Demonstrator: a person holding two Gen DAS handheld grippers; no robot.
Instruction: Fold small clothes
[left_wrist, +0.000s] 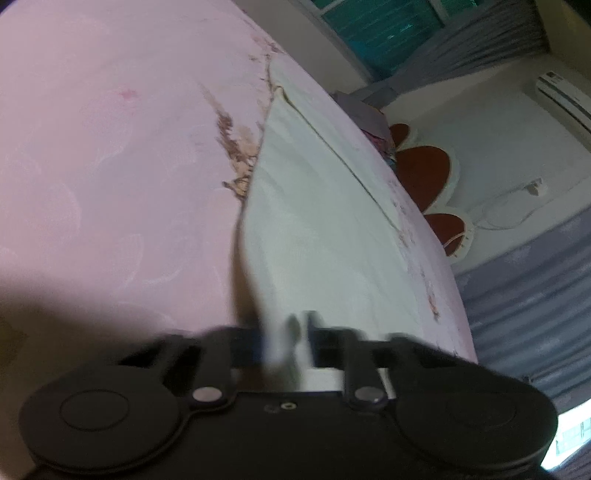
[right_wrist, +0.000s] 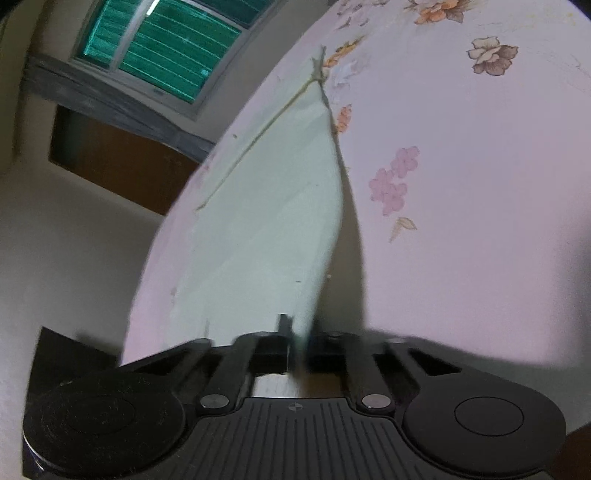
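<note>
Left gripper (left_wrist: 286, 332) and right gripper (right_wrist: 295, 332) both clamped on near edge of pale green cloth (left_wrist: 314, 229), lifted off pink floral bedsheet (right_wrist: 461, 184).

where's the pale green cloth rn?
The pale green cloth lies on the pink floral bedsheet, filling the centre of both wrist views. Its near edge is pinched in the left claw and the right claw.
</note>
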